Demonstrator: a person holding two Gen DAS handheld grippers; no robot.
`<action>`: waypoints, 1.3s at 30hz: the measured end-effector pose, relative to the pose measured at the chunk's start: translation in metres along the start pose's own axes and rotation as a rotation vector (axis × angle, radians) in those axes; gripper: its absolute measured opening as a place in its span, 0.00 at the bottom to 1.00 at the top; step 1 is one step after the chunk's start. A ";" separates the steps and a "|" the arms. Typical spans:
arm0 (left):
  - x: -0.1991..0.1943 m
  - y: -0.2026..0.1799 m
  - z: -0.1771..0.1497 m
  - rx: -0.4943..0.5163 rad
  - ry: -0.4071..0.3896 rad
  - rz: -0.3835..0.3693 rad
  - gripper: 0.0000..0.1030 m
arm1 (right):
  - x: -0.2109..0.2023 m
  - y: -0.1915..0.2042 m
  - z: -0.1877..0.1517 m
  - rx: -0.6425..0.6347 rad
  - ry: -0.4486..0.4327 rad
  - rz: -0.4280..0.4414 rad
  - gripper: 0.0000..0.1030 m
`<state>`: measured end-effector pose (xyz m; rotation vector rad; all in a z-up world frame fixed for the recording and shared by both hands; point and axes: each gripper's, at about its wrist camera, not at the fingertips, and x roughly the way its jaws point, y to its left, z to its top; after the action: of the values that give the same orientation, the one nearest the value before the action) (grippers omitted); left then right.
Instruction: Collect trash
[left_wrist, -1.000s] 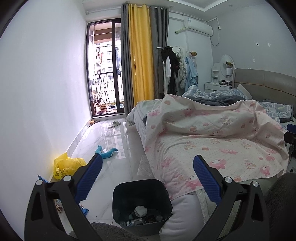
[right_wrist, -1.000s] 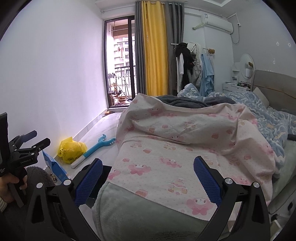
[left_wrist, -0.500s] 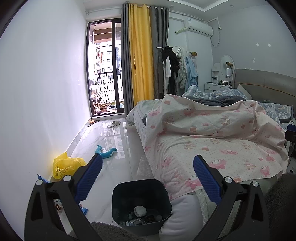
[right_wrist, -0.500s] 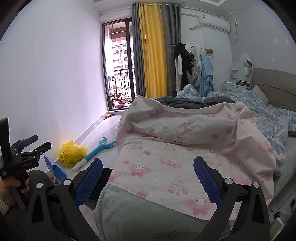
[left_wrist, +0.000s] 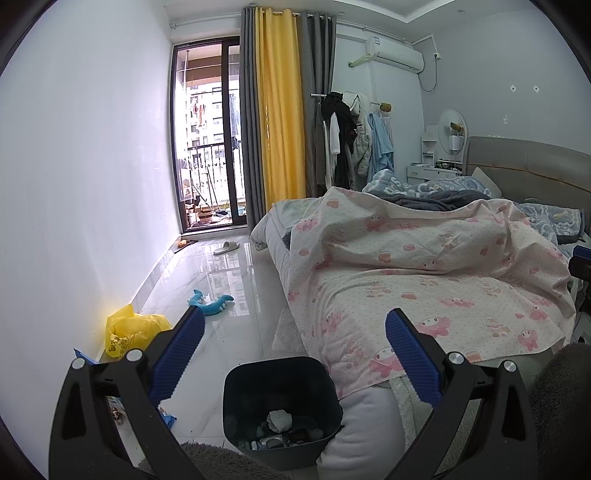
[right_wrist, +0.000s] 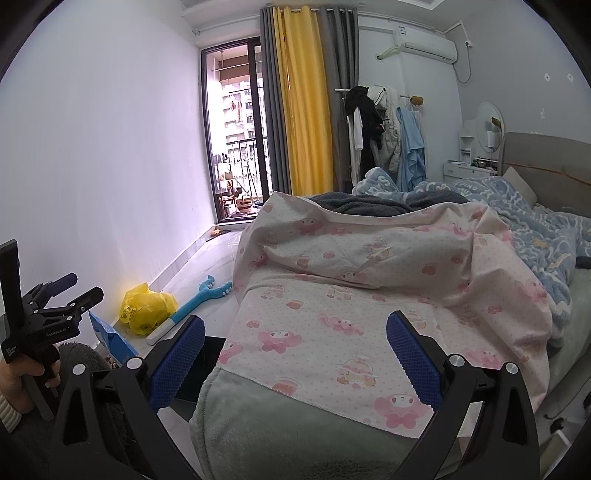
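Observation:
A dark trash bin (left_wrist: 255, 384) stands on the floor at the foot of the bed, with crumpled paper and several scraps inside. My left gripper (left_wrist: 294, 349) hangs open above and just behind it, nothing between its blue pads. A yellow plastic bag (left_wrist: 127, 328) lies by the left wall, also seen as the yellow bag (right_wrist: 146, 306) in the right wrist view. A blue packet (right_wrist: 110, 341) leans beside it. My right gripper (right_wrist: 295, 352) is open over the bed's corner, holding nothing. The left gripper (right_wrist: 62, 295) shows at that view's left edge, held by a hand.
A bed (left_wrist: 424, 273) with a pink patterned sheet fills the right side. A blue toy (left_wrist: 210, 302) and a slipper (left_wrist: 226, 247) lie on the glossy floor. A sheet of bubble wrap (left_wrist: 286, 332) lies by the bed. A balcony door (left_wrist: 210, 155) is at the far end.
Both views shifted only slightly; the right gripper drifted a little, with the bag and the left gripper sliding rightward in its view. Both grippers stay open.

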<state>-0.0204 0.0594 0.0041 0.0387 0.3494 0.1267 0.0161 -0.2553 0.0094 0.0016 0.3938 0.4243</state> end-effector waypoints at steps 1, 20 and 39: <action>0.000 0.000 0.000 0.000 0.000 0.000 0.97 | 0.000 0.000 0.000 0.000 0.000 0.000 0.97; 0.000 0.001 0.000 0.000 0.000 -0.001 0.97 | -0.001 0.003 -0.001 0.003 -0.001 -0.004 0.97; 0.000 -0.002 0.000 0.000 0.001 -0.001 0.97 | -0.002 0.004 -0.002 0.005 -0.002 -0.005 0.97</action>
<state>-0.0201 0.0577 0.0041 0.0385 0.3506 0.1258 0.0126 -0.2525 0.0089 0.0057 0.3929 0.4181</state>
